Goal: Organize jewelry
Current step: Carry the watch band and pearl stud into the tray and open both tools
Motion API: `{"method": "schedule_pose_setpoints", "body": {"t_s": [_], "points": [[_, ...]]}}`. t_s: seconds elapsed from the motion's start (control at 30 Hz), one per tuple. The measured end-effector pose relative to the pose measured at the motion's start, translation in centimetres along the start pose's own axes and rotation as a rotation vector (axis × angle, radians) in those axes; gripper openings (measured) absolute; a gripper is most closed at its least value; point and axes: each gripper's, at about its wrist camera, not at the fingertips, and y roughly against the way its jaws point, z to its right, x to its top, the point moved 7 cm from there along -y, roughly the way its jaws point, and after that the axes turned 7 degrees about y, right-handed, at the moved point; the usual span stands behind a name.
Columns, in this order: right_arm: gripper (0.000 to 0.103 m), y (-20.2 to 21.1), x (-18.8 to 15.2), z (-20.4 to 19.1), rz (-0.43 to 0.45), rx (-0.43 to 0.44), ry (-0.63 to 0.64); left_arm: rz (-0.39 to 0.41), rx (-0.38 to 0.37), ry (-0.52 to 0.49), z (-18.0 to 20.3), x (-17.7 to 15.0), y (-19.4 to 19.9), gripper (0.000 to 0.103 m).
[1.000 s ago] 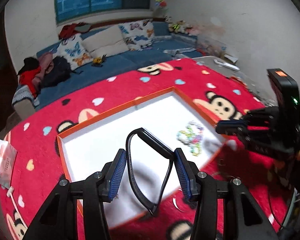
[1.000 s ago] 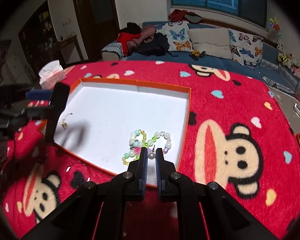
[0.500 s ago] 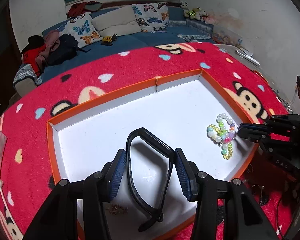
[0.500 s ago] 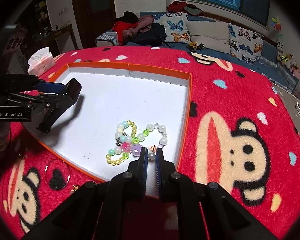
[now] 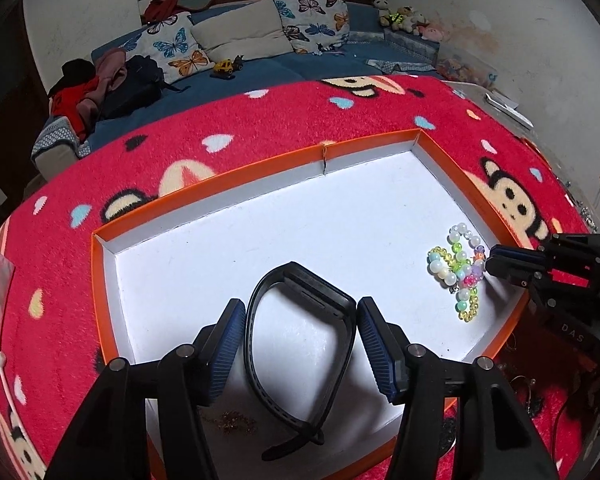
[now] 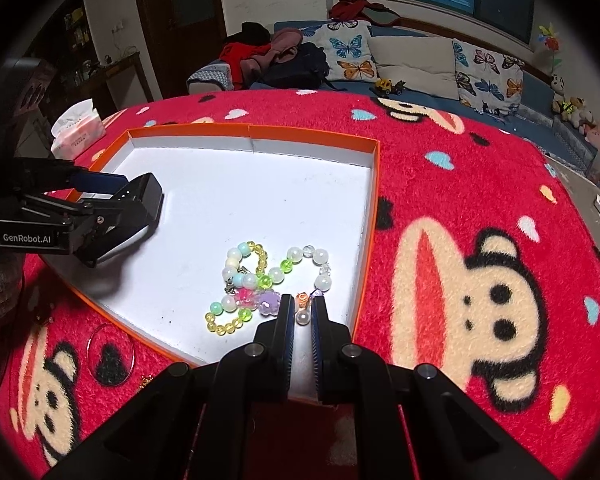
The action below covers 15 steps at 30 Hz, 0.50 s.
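Left wrist view: the left gripper (image 5: 300,332) holds a black band (image 5: 298,344) between its blue pads (image 5: 374,346), the fingers spread wide and pressing on the loop's two sides. The band hangs over the near part of the white tray (image 5: 328,152), which has an orange rim and lies on a red monkey-print blanket (image 5: 260,120). Its loose strap end lies low near the tray's front edge, but whether it touches the floor cannot be told. A small heap of gold chain (image 5: 230,422) lies on the tray floor just beside the left finger. At the tray's right end lies a bead bracelet (image 5: 458,268), and the right gripper (image 5: 490,262) reaches in from the right with its tips at the beads. A blue sofa (image 5: 260,68) with butterfly cushions stands behind.

Right wrist view: the right gripper (image 6: 302,310) has its fingers nearly closed, with a narrow gap left between them; a white bead and an orange bead of the bracelet (image 6: 260,284) sit in that gap at the tips. Whether the pads pinch the beads cannot be told. The bracelet lies in loops on the tray (image 6: 374,184) floor, near the right wall. The left gripper (image 6: 132,200) comes in over the tray's left rim with the band (image 6: 150,196). A thin ring (image 6: 110,354) lies on the blanket (image 6: 480,200) outside the tray's front edge. A tissue pack (image 6: 78,128) stands beyond the tray's left corner.
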Motion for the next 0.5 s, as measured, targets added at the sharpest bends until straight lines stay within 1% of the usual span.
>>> {"method": "schedule_pose_setpoints", "body": {"t_s": [0.33, 0.43, 0.5], "points": [[0.012, 0.4, 0.1, 0.0, 0.002, -0.006, 0.004, -0.006, -0.001, 0.0, 0.1, -0.1, 0.4, 0.064], [0.016, 1.0, 0.2, -0.1, 0.011, -0.005, 0.006, -0.003, -0.004, -0.001, 0.2, 0.0, 0.6, 0.065], [0.02, 1.4, 0.3, -0.2, 0.016, -0.004, 0.012, -0.002, -0.011, -0.002, 0.3, 0.0, 0.7, 0.065]]}}
